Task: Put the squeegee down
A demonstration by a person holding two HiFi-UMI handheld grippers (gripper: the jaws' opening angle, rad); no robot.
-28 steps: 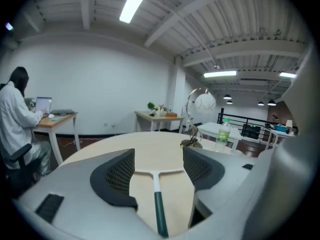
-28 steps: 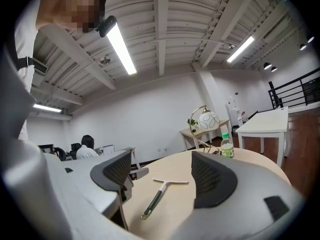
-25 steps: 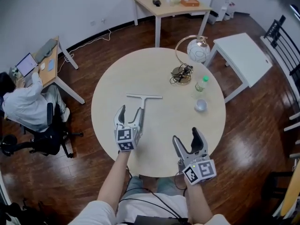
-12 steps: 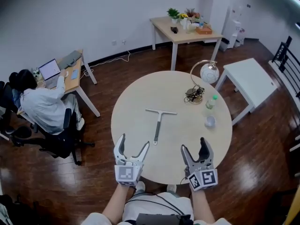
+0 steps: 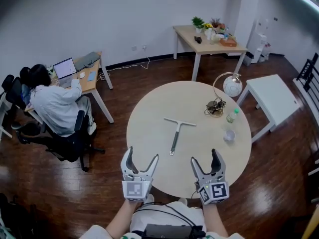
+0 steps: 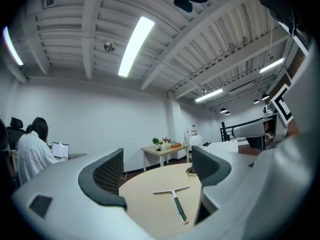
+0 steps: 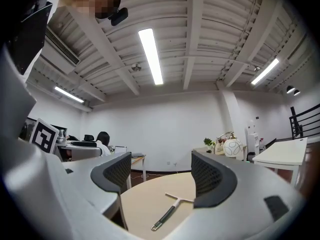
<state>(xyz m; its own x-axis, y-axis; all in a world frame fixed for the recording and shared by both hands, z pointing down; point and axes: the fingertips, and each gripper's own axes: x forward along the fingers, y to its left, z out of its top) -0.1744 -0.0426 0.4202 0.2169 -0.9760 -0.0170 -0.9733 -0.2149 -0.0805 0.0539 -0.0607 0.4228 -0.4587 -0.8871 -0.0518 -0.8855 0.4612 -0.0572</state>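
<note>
squeegee (image 5: 177,133) is down, lying flat near the middle of the round table (image 5: 149,148), t-shaped blade at the far end, handle running back toward the near edge. nothing touches it.

left gripper (image 5: 142,156) hangs at the near rim with its jaws wide and just easing closed, only air between them. right gripper (image 5: 204,158) sits beside it, jaws spread too, empty.

by the look of it, this is a light, stiff tool: thin blade bar, slim handle with a dark grip. it shouldn't flex or break, though the soft blade edge is no place to pinch. the best hold, i'd say, is across the dark grip mid-handle. it lies low, so the jaws would need to come right down to the tabletop.

the head view gives the layout: globe lamp (image 5: 232,85), bottle (image 5: 231,115) and cup (image 5: 229,135) on the table's right side, well apart from the squeegee, and a person (image 5: 55,103) at a desk far left. the gripper views look along the table instead, showing the handle's small end loop nearest the jaws and the ceiling lights overhead.
</note>
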